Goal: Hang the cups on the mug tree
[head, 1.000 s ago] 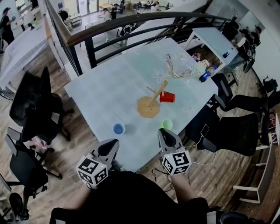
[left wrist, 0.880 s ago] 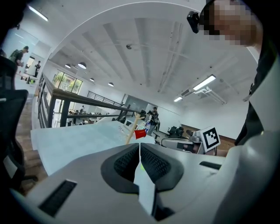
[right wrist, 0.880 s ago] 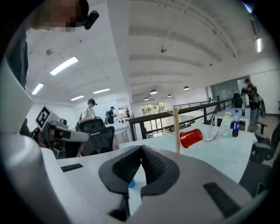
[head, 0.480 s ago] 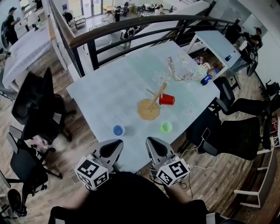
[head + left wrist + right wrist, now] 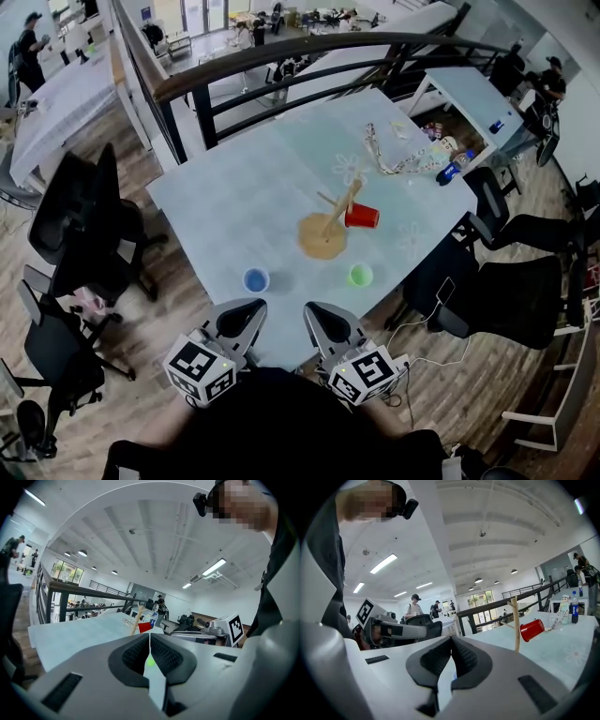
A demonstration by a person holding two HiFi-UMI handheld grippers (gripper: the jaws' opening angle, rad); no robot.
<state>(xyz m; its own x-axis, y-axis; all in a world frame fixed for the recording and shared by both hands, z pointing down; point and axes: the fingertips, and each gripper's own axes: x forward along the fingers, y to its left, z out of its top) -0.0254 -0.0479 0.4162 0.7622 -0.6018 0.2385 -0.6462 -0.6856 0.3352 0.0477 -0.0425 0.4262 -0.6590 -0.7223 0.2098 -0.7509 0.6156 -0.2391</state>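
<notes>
A wooden mug tree [image 5: 330,217] stands mid-table on a round base, with a red cup [image 5: 360,217] hanging on its right peg; both also show in the right gripper view, the tree [image 5: 515,623] and the red cup [image 5: 532,629]. A blue cup [image 5: 255,279] and a green cup [image 5: 360,275] stand upright on the table nearer me. My left gripper [image 5: 246,311] and right gripper [image 5: 317,315] are held side by side at the table's near edge, both shut with nothing between the jaws [image 5: 150,639] [image 5: 451,644].
The pale table [image 5: 244,197] carries a lanyard, a bottle [image 5: 449,169] and small items at its far right corner. Black office chairs [image 5: 80,220] stand left, and others [image 5: 511,286] right. A dark railing [image 5: 281,52] runs behind the table.
My right gripper has pulled back from beside the green cup toward me and leftward, ending next to the left gripper. The left gripper barely moved.
</notes>
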